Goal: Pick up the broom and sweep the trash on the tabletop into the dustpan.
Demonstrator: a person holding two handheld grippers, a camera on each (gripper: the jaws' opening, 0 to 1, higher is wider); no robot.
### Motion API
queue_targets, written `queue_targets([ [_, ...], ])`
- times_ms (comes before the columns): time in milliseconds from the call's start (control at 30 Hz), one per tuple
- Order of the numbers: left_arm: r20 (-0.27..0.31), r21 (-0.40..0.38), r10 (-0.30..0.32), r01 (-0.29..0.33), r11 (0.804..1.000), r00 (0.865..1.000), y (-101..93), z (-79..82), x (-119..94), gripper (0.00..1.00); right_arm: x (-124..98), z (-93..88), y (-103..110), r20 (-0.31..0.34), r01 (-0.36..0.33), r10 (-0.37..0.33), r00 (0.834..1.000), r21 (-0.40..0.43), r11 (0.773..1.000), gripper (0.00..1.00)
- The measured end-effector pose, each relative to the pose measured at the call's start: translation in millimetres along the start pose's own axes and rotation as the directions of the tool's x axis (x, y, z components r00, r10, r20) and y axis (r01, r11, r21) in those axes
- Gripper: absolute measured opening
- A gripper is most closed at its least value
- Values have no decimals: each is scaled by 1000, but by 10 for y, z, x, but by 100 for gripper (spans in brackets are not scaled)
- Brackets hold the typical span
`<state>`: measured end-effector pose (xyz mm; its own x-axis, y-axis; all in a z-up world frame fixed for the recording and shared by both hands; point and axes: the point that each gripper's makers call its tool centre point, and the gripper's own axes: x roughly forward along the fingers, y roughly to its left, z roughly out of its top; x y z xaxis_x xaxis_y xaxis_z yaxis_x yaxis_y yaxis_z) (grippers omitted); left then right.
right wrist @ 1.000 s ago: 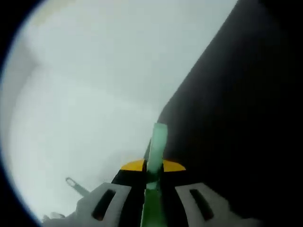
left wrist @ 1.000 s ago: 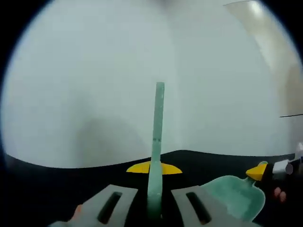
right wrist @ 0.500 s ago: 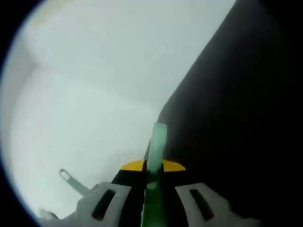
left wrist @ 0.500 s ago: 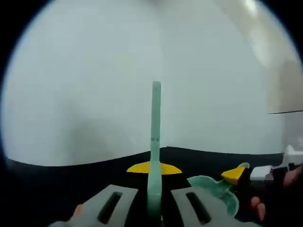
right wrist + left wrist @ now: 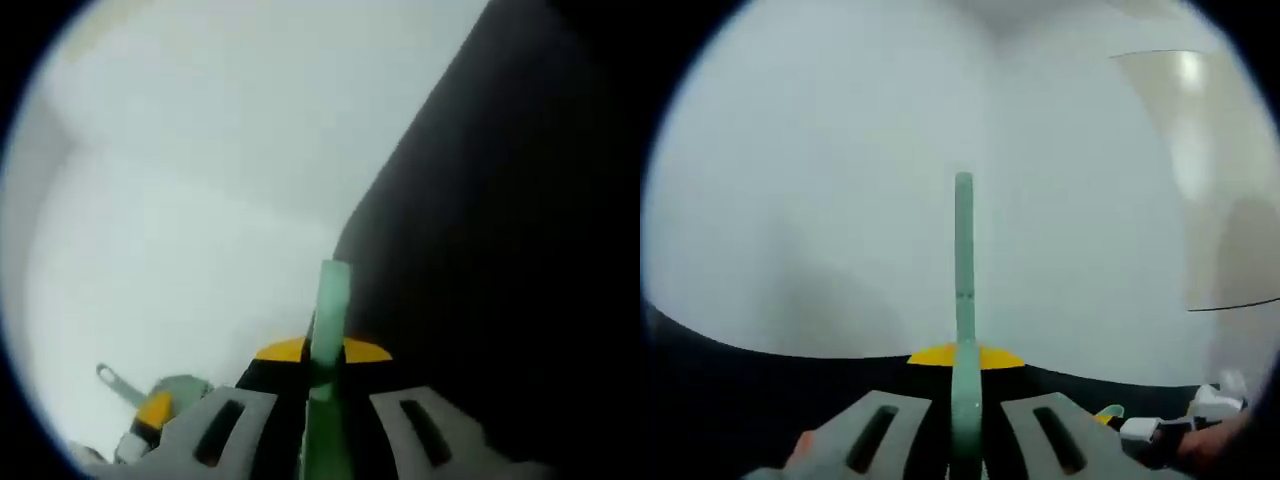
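Broom handle (image 5: 963,260) is a thin green bar, clamped between the jaws of the left hand-held gripper (image 5: 965,405) and running up the middle of the left gripper view against the white wall (image 5: 820,150). Its tip, with a small loop (image 5: 108,377), shows low left in the right gripper view, next to a green and yellow blur that looks like the left hand-held gripper's front; too blurred to be sure. Dustpan handle (image 5: 330,300), also green, is gripped between the closed jaws of the right hand-held gripper (image 5: 322,400) and points up the view; the pan itself is hidden behind the jaws. Black bench (image 5: 760,390) crosses below the wall in the left gripper view and takes up the right side of the right gripper view. A hand (image 5: 1225,440) sits at lower right in the left gripper view, just above the bench. Beige panel (image 5: 1200,150) on the wall at upper right.
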<state>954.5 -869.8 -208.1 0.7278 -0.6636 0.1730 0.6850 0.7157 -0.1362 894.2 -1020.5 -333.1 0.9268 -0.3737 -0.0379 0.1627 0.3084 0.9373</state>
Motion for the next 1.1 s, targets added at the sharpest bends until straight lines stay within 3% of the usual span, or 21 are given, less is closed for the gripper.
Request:
queue_targets([
  [133, -17, 22, 10, -10, 1000, 1000, 160, 130, -246, 0, 42, 4, 2, -28, -9, 12, 1000, 91, 996, 12],
  [233, -56, 53, -22, 25, 998, 998, 231, 158, -516, 0, 43, -30, 9, -64, -7, 16, 998, 142, 990, 12],
  [267, -80, 48, -51, 55, 997, 995, 229, 144, -618, 0, 46, -35, 12, -72, -6, 17, 997, 147, 989, 12],
  [333, -65, -13, -71, 71, 997, 995, 305, 209, -872, 0, 76, -13, -2, -83, -6, 20, 996, 170, 985, 12],
  [400, -65, -20, -71, 70, 997, 995, 412, 268, -1026, 0, 61, -85, 36, -111, -9, 31, 993, 197, 980, 12],
  [500, -69, 116, -101, 108, 987, 992, 488, 395, -1298, 0, 49, -174, 83, -148, -12, 43, 988, 206, 978, 12],
  [633, -50, 124, -72, 78, 989, 996, 748, 510, -1719, 0, 30, -266, 214, -186, -39, 72, 980, 172, 984, 12],
  [767, -28, 105, 40, -37, 994, 999, 1179, 547, -2192, 0, 29, -353, 324, -206, -55, 88, 974, 162, 985, 12],
  [900, -6, 140, 139, -137, 981, 990, 1502, 562, -2690, 0, 66, -511, 494, -241, -85, 119, 963, 146, 986, 12],
  [1000, 5, 177, 229, -226, 958, 973, 1732, 570, -3049, 0, 20, -641, 644, -264, -107, 144, 954, 150, 983, 12],
  [1100, 40, 220, 327, -328, 919, 944, 1960, 590, -3361, 0, -48, -777, 775, -287, -129, 167, 943, 146, 981, 12],
])
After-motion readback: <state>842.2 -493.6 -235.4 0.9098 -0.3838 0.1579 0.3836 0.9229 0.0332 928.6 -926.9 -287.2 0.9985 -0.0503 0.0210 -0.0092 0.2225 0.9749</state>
